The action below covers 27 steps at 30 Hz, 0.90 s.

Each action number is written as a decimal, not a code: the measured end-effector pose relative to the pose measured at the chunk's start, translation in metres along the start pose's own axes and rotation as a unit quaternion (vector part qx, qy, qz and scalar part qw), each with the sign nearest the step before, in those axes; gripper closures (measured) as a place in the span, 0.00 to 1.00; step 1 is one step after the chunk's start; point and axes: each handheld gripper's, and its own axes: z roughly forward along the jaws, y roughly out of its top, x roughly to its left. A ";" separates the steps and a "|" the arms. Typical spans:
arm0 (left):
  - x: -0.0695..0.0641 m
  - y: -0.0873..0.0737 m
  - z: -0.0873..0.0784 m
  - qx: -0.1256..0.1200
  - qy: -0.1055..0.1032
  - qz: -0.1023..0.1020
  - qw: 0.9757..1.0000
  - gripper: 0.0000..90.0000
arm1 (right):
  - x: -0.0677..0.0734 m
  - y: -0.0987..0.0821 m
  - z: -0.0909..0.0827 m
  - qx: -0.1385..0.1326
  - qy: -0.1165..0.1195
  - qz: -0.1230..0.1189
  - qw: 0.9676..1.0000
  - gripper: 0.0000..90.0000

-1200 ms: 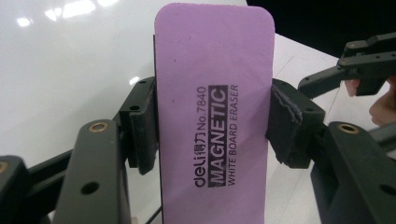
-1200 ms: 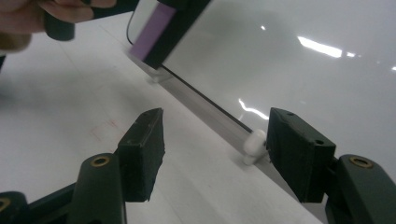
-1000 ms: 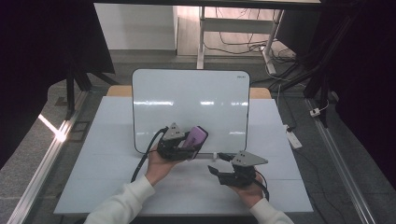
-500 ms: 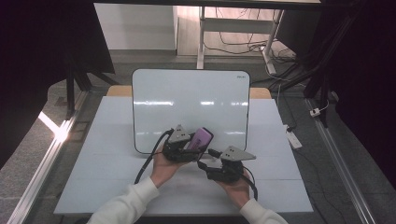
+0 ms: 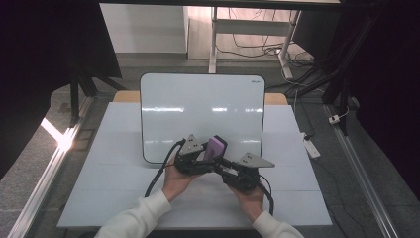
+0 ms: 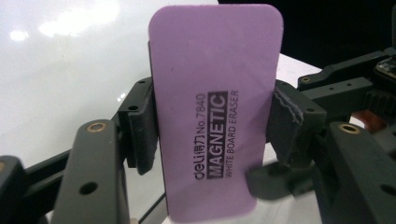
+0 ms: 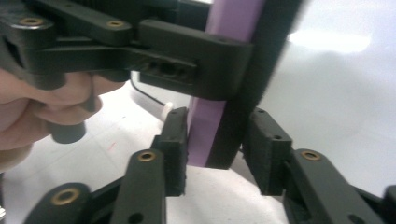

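The white tabletop [image 5: 124, 198] carries a big glossy whiteboard [image 5: 198, 106] with rounded corners and a thin dark edge, its smooth face throwing back the ceiling lights. Just above the board's near edge, the person holds the two grippers close together, nose to nose. A second ago the right gripper [image 5: 225, 166] was off to the side, clear of the other; now it has come in against the left gripper [image 5: 210, 156], and its fingers [image 7: 175, 149] have just been closing around the lower end of the eraser [image 6: 215, 107]. In the right gripper view the left pad lies against the purple face while the other pad looks a shade off the dark felt backing, so I judge this a grip just being taken rather than a firm one. The left gripper's fingers [image 6: 140, 128] clamp the eraser across its width, though they have just been easing open a touch. To me that reads as a handover under way, left to right. The eraser is a flat oblong with rounded corners, soft matte purple foam on top with black printed lettering, and a darker layer beneath. The pads are black, ribbed rubber blocks.
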 end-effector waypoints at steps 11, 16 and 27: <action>0.010 0.005 -0.041 -0.007 -0.007 -0.011 1.000 0.27 | -0.016 0.014 -0.019 -0.002 -0.060 -0.022 0.998 0.73; 0.023 -0.009 -0.070 0.033 0.012 -0.008 0.999 0.26 | -0.034 0.029 -0.037 -0.005 -0.094 -0.034 0.995 0.73; 0.060 -0.055 -0.137 0.045 0.086 -0.059 0.994 0.27 | -0.059 0.061 -0.059 -0.003 -0.161 -0.023 0.987 0.73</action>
